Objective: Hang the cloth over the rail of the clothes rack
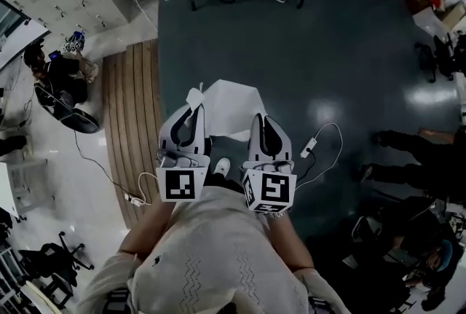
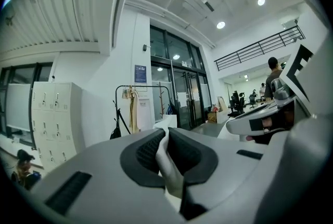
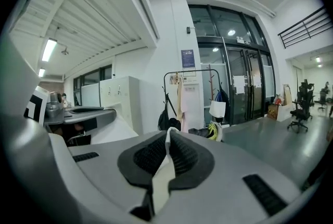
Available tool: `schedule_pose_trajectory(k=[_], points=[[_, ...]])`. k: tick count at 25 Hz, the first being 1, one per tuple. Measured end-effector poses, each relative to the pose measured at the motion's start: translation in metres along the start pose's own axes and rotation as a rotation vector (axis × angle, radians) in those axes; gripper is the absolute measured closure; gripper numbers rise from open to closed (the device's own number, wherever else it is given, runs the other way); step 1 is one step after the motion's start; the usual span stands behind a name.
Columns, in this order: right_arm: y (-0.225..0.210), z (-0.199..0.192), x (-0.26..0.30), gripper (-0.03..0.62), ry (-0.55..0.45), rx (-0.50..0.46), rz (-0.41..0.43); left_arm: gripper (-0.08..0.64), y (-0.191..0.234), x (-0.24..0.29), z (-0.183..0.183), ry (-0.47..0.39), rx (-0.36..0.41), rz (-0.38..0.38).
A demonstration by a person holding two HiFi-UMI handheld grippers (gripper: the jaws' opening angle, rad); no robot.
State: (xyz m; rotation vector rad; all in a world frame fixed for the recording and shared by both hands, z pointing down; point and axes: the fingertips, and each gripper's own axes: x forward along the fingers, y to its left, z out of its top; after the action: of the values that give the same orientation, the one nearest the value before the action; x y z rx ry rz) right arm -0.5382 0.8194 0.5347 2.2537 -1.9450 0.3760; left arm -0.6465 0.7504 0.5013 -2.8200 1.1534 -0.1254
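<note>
The cloth [image 1: 231, 107] is a thin, white, soft sheet held off the floor and stretched between the two grippers, its free part spreading into a flat, roughly square panel with a creased flap at its left corner. The left gripper [image 1: 195, 110] is clenched on the cloth's left edge; in the left gripper view a twisted white fold is pinched between the ribbed black pads set in smooth grey shells. The right gripper [image 1: 259, 123] is clamped on the cloth's right edge, where a narrow cream strip runs up through its dimpled dark pads. Just behind the cloth, toward the person, sit the two marker cubes [image 1: 182, 183] with black-and-white square patterns, then the cream knitted sweater [image 1: 218, 254]. Below the cloth lies a smooth, glossy dark grey floor [image 1: 349, 50]; to the cloth's left runs a strip of ribbed wooden slats [image 1: 131, 108], and to its right a thin white cable [image 1: 324, 141] loops across the floor. Well beyond the cloth stands the clothes rack [image 3: 191, 70], a slim black tubular frame with a straight top rail and garments and bags hanging from it, beside pale metal lockers [image 3: 122, 98]
</note>
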Motion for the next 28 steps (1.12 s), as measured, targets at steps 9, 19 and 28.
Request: schedule_pose_trajectory(k=[9,19,28], points=[[-0.050,0.035,0.153,0.569,0.054,-0.008,-0.123,0.543,0.065,0.155,-0.022,0.029,0.013,-0.122],[-0.088,0.084,0.257,0.569,0.010,-0.009,-0.233,0.543,0.126,0.280,-0.014,0.007,0.155,-0.210],[-0.139,0.084,0.335,0.569,0.037,0.007,-0.191,0.543,0.125,0.363,-0.028,0.031,0.077,-0.144]])
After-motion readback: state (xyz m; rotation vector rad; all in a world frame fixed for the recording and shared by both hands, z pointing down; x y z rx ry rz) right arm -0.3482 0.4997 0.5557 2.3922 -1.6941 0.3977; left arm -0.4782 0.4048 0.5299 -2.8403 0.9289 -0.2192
